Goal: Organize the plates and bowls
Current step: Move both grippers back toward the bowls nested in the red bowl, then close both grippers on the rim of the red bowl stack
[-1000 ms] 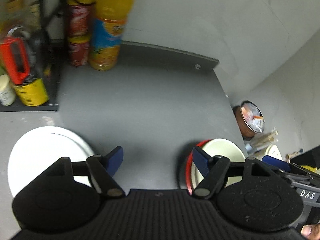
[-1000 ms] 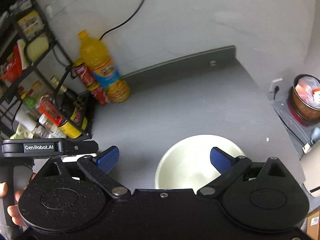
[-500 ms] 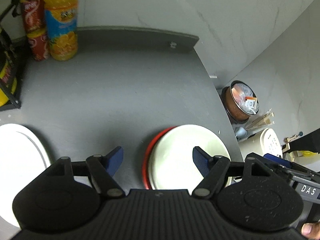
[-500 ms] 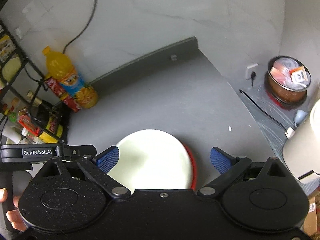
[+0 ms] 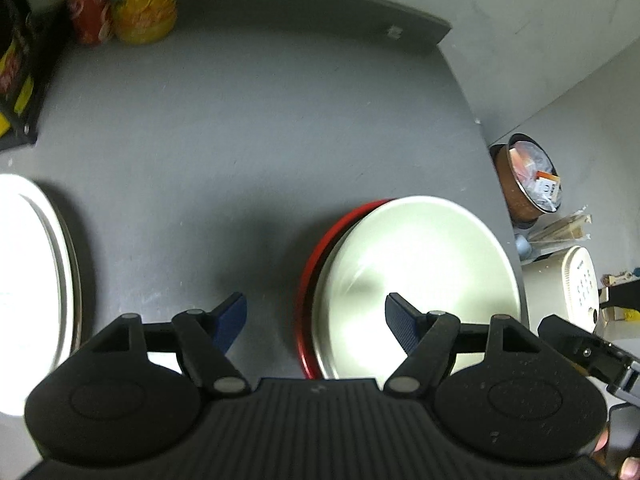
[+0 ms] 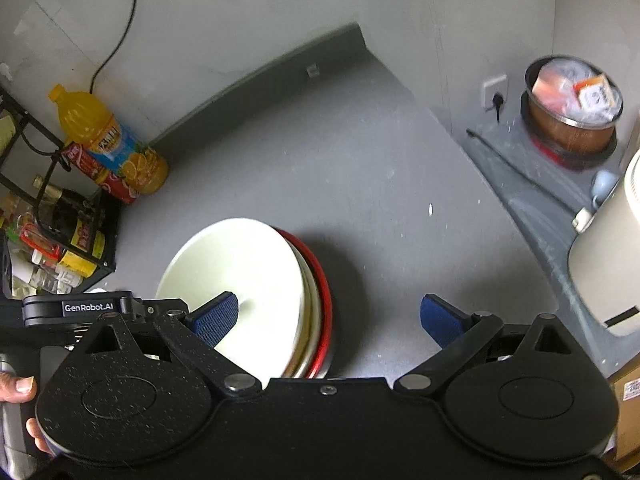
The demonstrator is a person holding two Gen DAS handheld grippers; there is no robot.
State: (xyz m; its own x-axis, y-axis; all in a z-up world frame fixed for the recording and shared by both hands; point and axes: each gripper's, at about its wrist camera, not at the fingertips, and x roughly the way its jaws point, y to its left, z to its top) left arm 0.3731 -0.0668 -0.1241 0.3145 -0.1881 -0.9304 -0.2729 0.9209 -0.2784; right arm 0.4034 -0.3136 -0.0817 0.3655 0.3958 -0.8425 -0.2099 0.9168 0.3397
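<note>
Red-rimmed plate [image 5: 306, 280] lies under a cream bowl [image 5: 420, 276] at the grey counter's [image 5: 248, 132] right side, with a white plate [image 5: 28, 280] well apart to the left. It looks like the approach stage, so either tool must next descend and straddle a rim. Left gripper [image 5: 314, 316] and right gripper [image 6: 328, 316] both hang wide, holding nothing.

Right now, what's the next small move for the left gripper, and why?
Probably ease the left gripper right and down to straddle the cream plate's near rim. Its jaws are open and empty, that plate tops the red plate, and the white plate lies apart.
</note>
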